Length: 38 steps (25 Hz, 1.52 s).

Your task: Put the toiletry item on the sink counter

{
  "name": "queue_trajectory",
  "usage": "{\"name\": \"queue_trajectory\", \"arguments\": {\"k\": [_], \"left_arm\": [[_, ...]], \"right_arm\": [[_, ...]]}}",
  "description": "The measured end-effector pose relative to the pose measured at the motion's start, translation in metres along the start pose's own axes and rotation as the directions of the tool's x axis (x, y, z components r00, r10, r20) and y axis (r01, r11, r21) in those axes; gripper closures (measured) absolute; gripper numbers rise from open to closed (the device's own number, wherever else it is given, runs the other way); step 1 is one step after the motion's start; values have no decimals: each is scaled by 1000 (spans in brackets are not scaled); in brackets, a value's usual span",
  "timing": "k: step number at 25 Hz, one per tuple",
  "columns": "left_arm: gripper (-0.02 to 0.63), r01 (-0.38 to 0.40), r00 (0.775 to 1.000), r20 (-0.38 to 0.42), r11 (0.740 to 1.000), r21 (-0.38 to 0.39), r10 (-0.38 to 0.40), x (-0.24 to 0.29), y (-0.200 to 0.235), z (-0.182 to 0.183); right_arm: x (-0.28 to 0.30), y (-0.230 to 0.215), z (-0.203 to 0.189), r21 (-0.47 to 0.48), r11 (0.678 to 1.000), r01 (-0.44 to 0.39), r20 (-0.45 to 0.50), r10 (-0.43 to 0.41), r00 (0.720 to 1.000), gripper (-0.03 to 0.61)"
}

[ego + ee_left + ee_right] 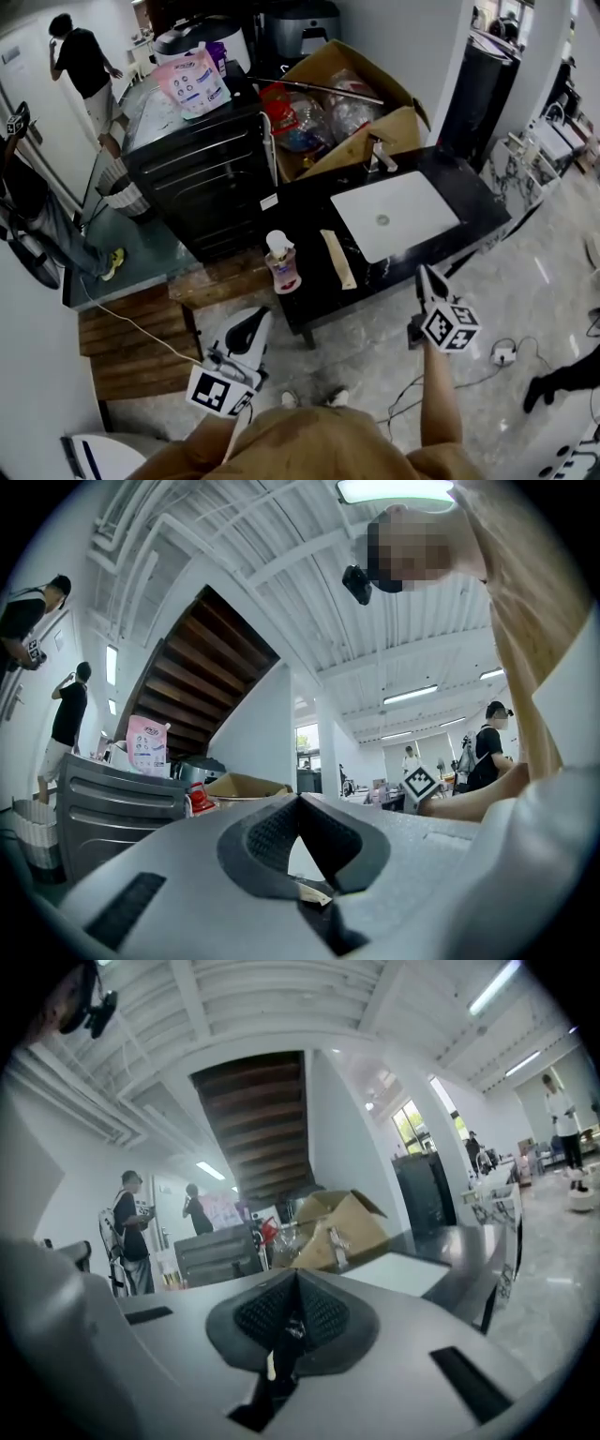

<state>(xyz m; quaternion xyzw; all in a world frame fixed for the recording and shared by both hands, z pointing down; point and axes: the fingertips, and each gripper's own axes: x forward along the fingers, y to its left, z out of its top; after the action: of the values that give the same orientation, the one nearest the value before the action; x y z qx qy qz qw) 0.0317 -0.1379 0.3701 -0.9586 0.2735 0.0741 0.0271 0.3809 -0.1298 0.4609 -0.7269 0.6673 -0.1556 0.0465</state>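
**Pump bottle [282, 262] upright on sink counter [472, 204], both grippers clenched and empty**

The pump bottle, clear with pink liquid and a white pump head, is seen in the head view standing on the black counter near its front left corner. A long tan item [338, 260] is laid flat just beside it, between the bottle and the white basin [394, 220]. A faucet [380, 156] is mounted behind the basin.

The left gripper [262, 316] is held low in front of the counter, below the bottle and apart from it. In the left gripper view this gripper [300, 800] is shown with its jaw tips met, and nothing is held between them.

The right gripper [422, 272] is held off the counter's front edge, below the basin and well apart from the bottle. In the right gripper view that gripper [296, 1275] is shown with its pads pressed together along their length, and no object is gripped.

Behind the counter an open cardboard box [398, 127] is filled with plastic packaging. To its left a dark cabinet [202, 173] is topped with a pink package [192, 82]. One person [82, 58] is seen at the far left in the background, and another [42, 220] at the left edge.
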Motion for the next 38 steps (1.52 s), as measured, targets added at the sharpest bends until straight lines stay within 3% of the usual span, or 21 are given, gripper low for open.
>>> {"name": "queue_trajectory", "arguments": {"k": [5, 8, 13, 19, 22, 25, 38], "left_arm": [[611, -38, 999, 16, 999, 12, 38, -1, 17, 6], [611, -65, 998, 27, 998, 15, 64, -5, 28, 10], [611, -109, 993, 40, 994, 14, 108, -12, 44, 14], [611, -188, 980, 72, 982, 16, 186, -29, 69, 29], [611, -213, 975, 77, 977, 29, 210, -36, 76, 34], [611, -213, 974, 82, 977, 30, 210, -33, 78, 33], [612, -197, 976, 96, 980, 18, 194, -30, 85, 32]], "right_arm": [[-46, 45, 99, -182, 983, -35, 183, 69, 981, 575], [-69, 60, 128, -261, 965, -7, 264, 79, 961, 575], [-107, 75, 155, -299, 954, 28, 359, 86, 929, 575], [-145, 77, 140, -267, 959, 91, 409, 27, 912, 575], [-144, 76, 121, -264, 959, 105, 382, 3, 924, 575], [-133, 81, 116, -284, 955, 82, 353, 24, 935, 575], [-118, 102, 123, -298, 953, 61, 360, 53, 931, 575]]}}
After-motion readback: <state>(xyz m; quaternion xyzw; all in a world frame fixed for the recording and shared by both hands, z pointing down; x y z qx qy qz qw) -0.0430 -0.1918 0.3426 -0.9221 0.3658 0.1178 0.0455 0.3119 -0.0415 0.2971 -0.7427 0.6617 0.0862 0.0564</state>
